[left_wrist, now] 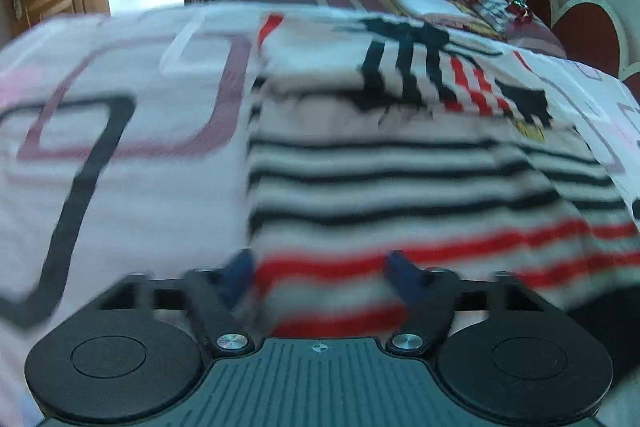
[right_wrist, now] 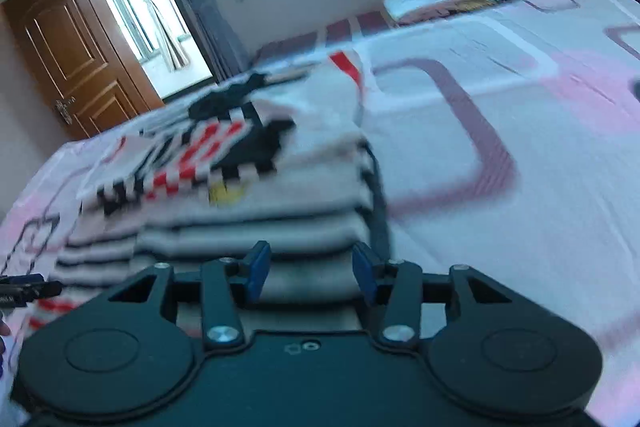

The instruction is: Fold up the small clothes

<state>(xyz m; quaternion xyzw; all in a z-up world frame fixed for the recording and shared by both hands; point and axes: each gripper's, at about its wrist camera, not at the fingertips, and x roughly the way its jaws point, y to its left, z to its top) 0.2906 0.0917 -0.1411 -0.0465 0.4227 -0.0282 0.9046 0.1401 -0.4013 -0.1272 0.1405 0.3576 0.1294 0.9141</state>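
1. Left gripper point(left_wrist: 320, 269) — jaws spread wide over striped sweater point(left_wrist: 400, 179), gripping nothing.
2. Right gripper point(right_wrist: 312, 275) — jaws parted, empty, at sweater's edge.
3. Sweater — lying on pink bedspread point(left_wrist: 120, 147).

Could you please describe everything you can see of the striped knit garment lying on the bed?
The striped garment looks like a soft white knit with thin black stripes, red stripes near its closest edge, and a blocky black, red and yellow picture higher up. It lies on the pink patterned bedspread, apparently partly folded, with layered edges showing in the right wrist view. Motion blur hides fine detail. The left gripper and right gripper sit at its near edge, jaws open; contact is unclear.
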